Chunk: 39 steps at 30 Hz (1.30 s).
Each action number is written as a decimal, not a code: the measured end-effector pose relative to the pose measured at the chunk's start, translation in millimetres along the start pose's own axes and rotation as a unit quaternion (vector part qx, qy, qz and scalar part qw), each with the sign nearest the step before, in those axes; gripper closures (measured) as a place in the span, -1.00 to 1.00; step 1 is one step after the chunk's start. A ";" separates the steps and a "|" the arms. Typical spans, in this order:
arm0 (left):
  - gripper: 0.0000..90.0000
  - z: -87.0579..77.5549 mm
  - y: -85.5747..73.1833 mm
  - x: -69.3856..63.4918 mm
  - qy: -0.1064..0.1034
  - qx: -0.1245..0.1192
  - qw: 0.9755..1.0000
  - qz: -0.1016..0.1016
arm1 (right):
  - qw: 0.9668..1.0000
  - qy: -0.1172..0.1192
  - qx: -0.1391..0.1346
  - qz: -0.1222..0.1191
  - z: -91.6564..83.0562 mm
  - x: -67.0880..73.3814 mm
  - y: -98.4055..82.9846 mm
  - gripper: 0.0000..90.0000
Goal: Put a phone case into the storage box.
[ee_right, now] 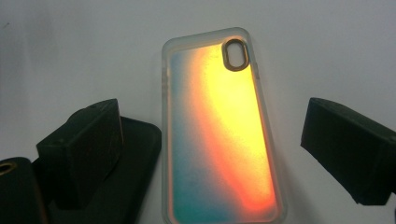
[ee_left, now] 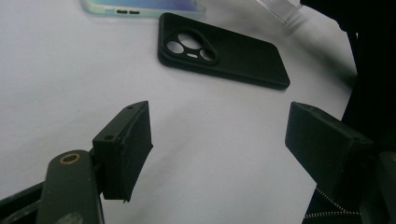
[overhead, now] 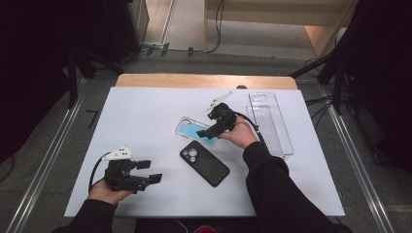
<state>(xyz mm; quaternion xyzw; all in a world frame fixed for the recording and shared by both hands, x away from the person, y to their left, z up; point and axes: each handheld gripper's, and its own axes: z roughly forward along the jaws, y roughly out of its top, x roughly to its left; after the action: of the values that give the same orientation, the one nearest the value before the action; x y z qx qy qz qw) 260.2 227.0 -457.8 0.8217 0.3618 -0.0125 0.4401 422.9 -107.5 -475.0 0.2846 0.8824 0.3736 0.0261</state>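
Here the right gripper (overhead: 210, 130) hovers low over the coloured phone case (overhead: 194, 130), its jaws spread wide and holding nothing; in the right gripper view the two black pads stand well clear of the case on either side, with white table between each pad and the case's long edges. The case lies flat near the middle of the table (overhead: 145, 111), slightly to the far side of it. Seen along the right gripper's jaws, the case (ee_right: 219, 135) runs lengthwise straight away from the tool, its camera cutout at the far end, so the long axis lines up with the gripper's reach and the jaws straddle the narrow width. That is the relation the next move seems to hang on: closing now would pinch the case across its short side, provided the pads come down level with its rim.

Just beside it, on the near side, lies the black phone case (overhead: 204, 163), with one corner under the right gripper's left pad in its own view. Farther right, a clear tray (overhead: 286, 145) lies along the table's edge.

The left gripper (overhead: 149, 172) rests at the near left, jaws likewise wide and empty, well apart from both cases, so the right hand is plainly the nearer one.
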 end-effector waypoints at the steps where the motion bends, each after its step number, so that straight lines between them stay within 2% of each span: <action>1: -0.48 0.0 0.0 0.0 0.000 0.000 1.000 0.000 | 1.000 0.001 -0.002 0.001 1.2 -0.3 -0.8 -0.91; 5: -0.48 -0.2 -0.2 -0.1 0.000 -0.001 1.000 0.001 | 1.000 -0.002 0.006 0.002 5.7 -1.9 -4.2 -0.91; 12: -0.48 0.0 -0.3 -0.3 -0.001 0.001 1.000 0.000 | 1.000 0.004 0.005 0.005 11.1 -3.9 -9.9 -0.91; 16: -0.48 -0.3 -0.3 -0.1 0.000 0.000 1.000 0.000 | 1.000 -0.001 0.022 0.000 15.9 -4.8 -12.8 -0.91; 24: -0.48 -0.2 -0.6 -0.1 -0.001 -0.001 1.000 0.001 | 0.999 -0.010 0.037 0.000 21.1 -5.8 -17.3 -0.90; 33: -0.48 -0.3 -0.5 -0.2 -0.001 0.000 1.000 0.000 | 0.999 -0.021 0.045 -0.015 23.7 -4.7 -20.6 -0.82; 39: -0.48 -0.3 -0.5 -0.2 0.000 0.000 1.000 0.001 | 0.998 -0.037 0.048 -0.036 25.3 -0.3 -22.1 -0.82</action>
<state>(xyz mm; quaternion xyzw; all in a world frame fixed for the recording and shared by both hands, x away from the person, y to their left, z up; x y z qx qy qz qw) 259.6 227.3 -457.9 0.8218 0.3613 -0.0121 0.4405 419.0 -103.7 -508.2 0.2671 0.9074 0.3191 0.0582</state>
